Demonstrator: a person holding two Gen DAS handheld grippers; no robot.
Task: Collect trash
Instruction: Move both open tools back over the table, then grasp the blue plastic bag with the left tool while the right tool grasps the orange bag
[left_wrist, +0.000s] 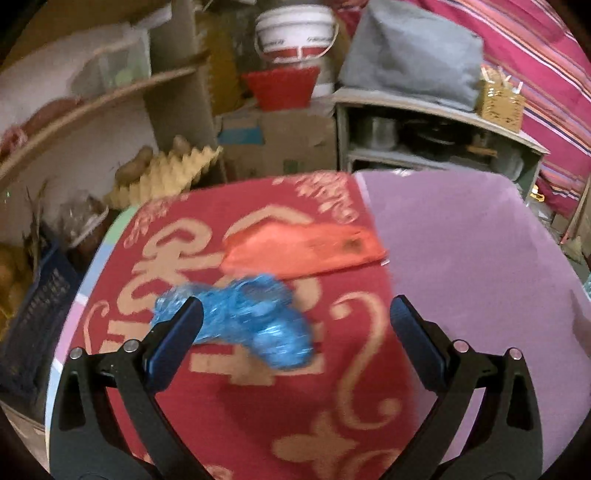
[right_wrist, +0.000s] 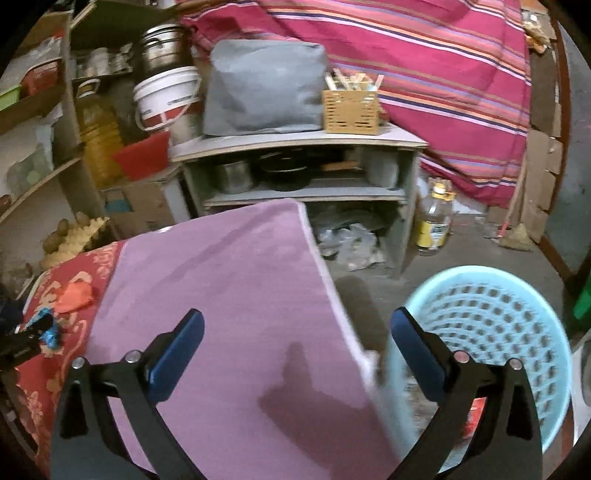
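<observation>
A crumpled blue plastic wrapper (left_wrist: 255, 325) lies on the red patterned cloth (left_wrist: 258, 406) of the table. An orange-red wrapper (left_wrist: 306, 249) lies flat just beyond it. My left gripper (left_wrist: 295, 325) is open right above the blue wrapper, with its left finger at the wrapper's left end. My right gripper (right_wrist: 295, 334) is open and empty over the purple table cover (right_wrist: 221, 295), at its right edge. A light blue perforated trash basket (right_wrist: 491, 332) stands on the floor right of the table. The blue wrapper (right_wrist: 48, 328) and orange wrapper (right_wrist: 74, 293) show at far left in the right wrist view.
A grey shelf unit (right_wrist: 295, 147) with pots stands behind the table, with a grey bag (right_wrist: 262, 92) and a wicker box (right_wrist: 351, 110) on top. A white bucket (left_wrist: 295, 33), red basket (left_wrist: 280, 86), egg trays (left_wrist: 166, 173) and an oil bottle (right_wrist: 436, 218) surround it.
</observation>
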